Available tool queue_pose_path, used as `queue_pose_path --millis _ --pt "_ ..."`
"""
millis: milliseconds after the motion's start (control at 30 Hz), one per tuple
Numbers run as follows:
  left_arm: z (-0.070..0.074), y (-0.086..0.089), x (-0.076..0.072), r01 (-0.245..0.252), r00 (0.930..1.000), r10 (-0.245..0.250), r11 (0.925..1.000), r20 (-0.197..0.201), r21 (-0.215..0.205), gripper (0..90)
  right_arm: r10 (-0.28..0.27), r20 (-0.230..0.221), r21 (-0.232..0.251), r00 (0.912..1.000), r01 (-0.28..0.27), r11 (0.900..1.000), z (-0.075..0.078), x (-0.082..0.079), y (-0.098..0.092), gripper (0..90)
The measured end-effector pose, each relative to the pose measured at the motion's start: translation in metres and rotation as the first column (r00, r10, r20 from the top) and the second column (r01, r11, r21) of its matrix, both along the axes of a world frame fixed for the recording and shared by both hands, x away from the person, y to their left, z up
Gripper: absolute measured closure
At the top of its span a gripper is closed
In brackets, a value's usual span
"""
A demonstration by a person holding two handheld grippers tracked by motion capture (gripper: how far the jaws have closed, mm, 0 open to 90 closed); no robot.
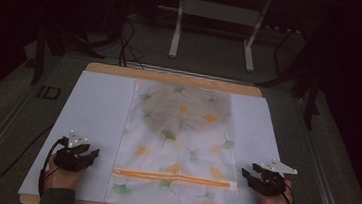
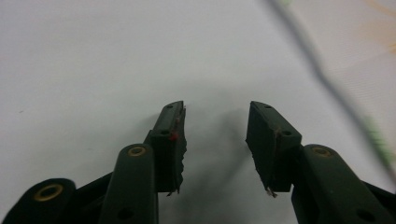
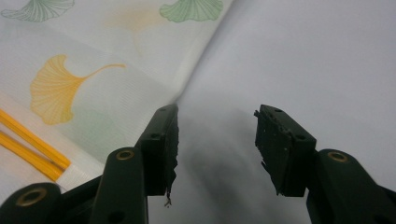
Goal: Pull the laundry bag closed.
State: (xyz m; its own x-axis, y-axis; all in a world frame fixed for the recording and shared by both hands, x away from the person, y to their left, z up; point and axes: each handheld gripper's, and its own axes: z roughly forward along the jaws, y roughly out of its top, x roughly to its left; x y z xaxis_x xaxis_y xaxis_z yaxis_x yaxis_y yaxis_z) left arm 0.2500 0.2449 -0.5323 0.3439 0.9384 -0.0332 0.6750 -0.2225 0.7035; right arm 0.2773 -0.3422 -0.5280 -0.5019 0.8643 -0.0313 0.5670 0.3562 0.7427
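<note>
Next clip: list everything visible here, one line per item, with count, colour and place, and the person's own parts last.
Mesh laundry bag: one, white with green and yellow leaf print, flat at the table's centre.
Zipper: one, orange, across the bag's near end.
Dark garment: one, greyish, inside the bag's far half.
Table cover: one, white, over the wooden table.
Metal frame: one, light grey, on the floor beyond.
Left gripper: black, open, left of the bag.
Right gripper: black, open, right of the bag.
</note>
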Motion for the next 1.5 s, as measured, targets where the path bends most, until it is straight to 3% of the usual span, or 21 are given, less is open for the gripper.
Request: queue_pose_path --millis 33,200,467,600,933,1233,1333,1500 --pt "0.001 0.001 -0.001 0.008 1.0 -0.008 1.0 0.006 -0.004 57.9 0.01 0.004 -0.005 0.9999 -0.01 1.0 0.0 -0.001 0.002 53.4" --pt "0.0 0.003 -0.003 0.037 0.9992 -0.037 0.9993 0.015 -0.003 56.3 0.027 0.003 -0.011 0.9996 -0.027 1.0 0.003 -0.001 0.007 52.7" --pt "0.002 0.006 -0.004 0.024 0.9991 -0.024 0.9997 0.034 -0.002 55.1 0.064 -0.022 -0.02 0.9977 -0.065 0.998 0.002 -0.001 0.014 53.5" --pt "0.003 0.006 -0.005 0.038 0.9985 -0.039 0.999 0.038 0.022 53.4 0.089 -0.034 -0.019 0.9954 -0.09 0.996 0.002 -0.001 0.019 54.0" --pt "0.003 0.006 -0.004 0.085 0.9956 -0.086 0.9962 0.037 0.02 53.4 0.164 -0.041 -0.017 0.9856 -0.165 0.986 0.004 -0.002 0.034 53.9" --pt "0.003 0.006 -0.005 0.07 0.9969 -0.071 0.9973 0.033 0.022 53.3 0.202 -0.035 0.003 0.9788 -0.202 0.979 0.008 -0.004 0.047 53.4" --pt "0.004 0.006 -0.005 0.067 0.997 -0.068 0.9975 0.037 0.019 53.0 0.226 -0.036 0.001 0.9734 -0.226 0.974 0.009 -0.005 0.052 53.7" --pt "0.006 0.006 -0.007 0.069 0.9962 -0.071 0.9964 0.05 0.049 56.9 0.263 -0.037 0.005 0.9642 -0.263 0.965 0.012 -0.005 0.062 54.4"
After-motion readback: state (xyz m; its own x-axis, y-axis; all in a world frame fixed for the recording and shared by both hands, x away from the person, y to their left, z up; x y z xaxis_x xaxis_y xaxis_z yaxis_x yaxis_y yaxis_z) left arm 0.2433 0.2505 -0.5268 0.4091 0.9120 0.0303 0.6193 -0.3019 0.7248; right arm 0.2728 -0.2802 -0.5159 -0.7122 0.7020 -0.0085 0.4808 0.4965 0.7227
